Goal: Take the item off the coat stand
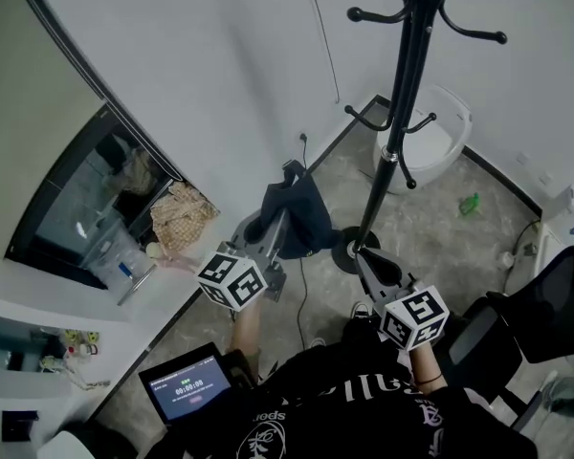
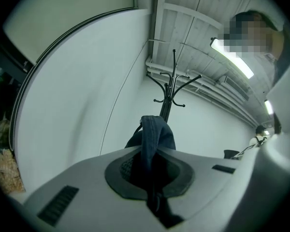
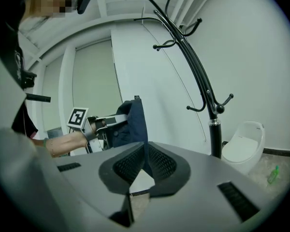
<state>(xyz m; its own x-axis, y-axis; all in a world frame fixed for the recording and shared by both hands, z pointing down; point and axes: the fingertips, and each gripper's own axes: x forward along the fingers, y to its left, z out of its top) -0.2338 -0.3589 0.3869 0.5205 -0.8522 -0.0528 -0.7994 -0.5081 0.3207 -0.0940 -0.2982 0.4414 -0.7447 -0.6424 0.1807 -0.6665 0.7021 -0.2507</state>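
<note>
A dark blue cloth item (image 1: 301,213) hangs free of the black coat stand (image 1: 399,122), to its left and off its hooks. My left gripper (image 1: 280,220) is shut on the item's upper fold. In the left gripper view the blue fabric (image 2: 157,129) is pinched between the jaws, with the stand (image 2: 170,93) bare behind it. My right gripper (image 1: 362,256) is near the stand's base, shut with nothing in it. The right gripper view shows its pads (image 3: 157,161) meeting, the item (image 3: 133,122) in the left gripper (image 3: 111,121) beyond, and the stand (image 3: 198,76) to the right.
A white bin (image 1: 435,146) stands behind the stand against the wall. A green bottle (image 1: 470,202) lies on the floor. A black chair (image 1: 545,304) is at the right, a dark cabinet (image 1: 96,208) at the left, and a small screen (image 1: 187,385) below.
</note>
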